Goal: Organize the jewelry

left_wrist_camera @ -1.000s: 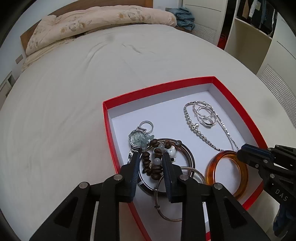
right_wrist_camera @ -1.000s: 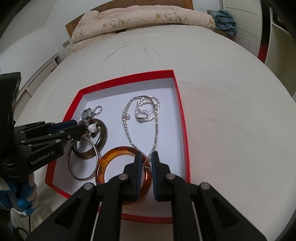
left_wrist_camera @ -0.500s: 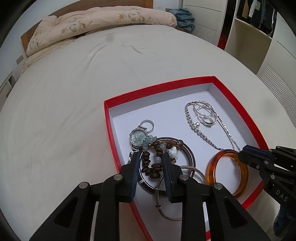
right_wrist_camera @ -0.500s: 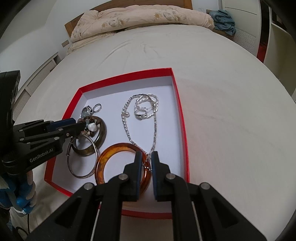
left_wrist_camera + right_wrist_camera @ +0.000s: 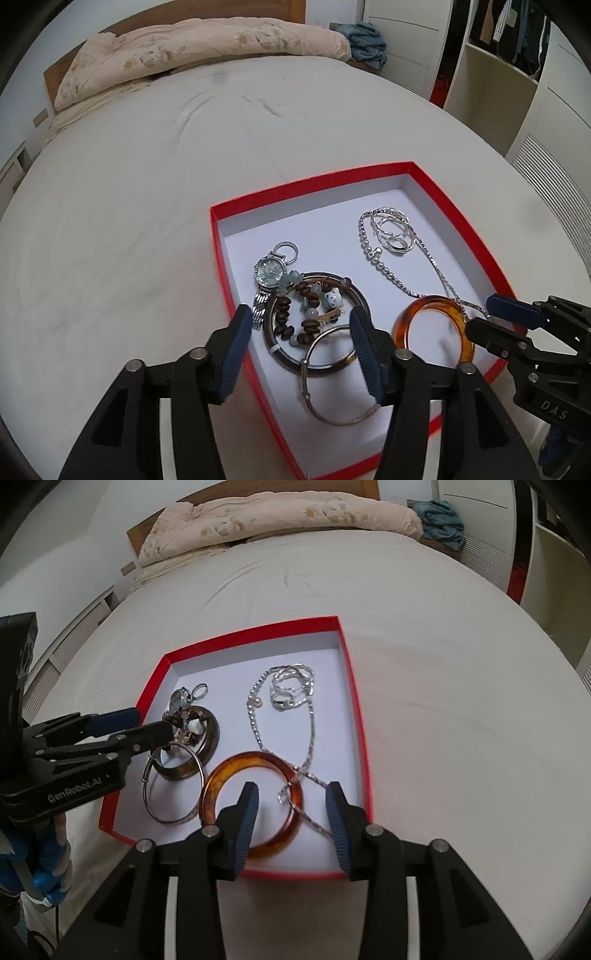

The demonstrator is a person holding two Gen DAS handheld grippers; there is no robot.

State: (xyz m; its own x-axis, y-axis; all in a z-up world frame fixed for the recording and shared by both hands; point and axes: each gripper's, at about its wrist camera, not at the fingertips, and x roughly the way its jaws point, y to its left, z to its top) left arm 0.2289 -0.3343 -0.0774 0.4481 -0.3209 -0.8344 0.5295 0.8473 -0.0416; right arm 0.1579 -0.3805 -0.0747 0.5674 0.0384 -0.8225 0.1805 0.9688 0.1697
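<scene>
Left wrist view: left gripper (image 5: 299, 328) jaws just been opening, spread over beaded bracelet (image 5: 295, 317) in dark bangle (image 5: 360, 301), nothing pinched; released. Right gripper (image 5: 291, 808) jaws also just opening, straddling amber bangle (image 5: 218, 777) and silver chain (image 5: 312, 720), no contact. All jewelry inside red box (image 5: 354, 701) on bed (image 5: 443, 664) so pieces stay corralled. Wristwatch (image 5: 270, 272) farther, pillow (image 5: 184, 48) beyond.

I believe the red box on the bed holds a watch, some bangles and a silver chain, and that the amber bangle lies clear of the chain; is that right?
Not quite: the amber bangle does not lie clear of the chain. The right wrist view shows the chain crossing its rim. The rest holds: the red box on the bed holds a watch, bangles and that silver chain.
</scene>
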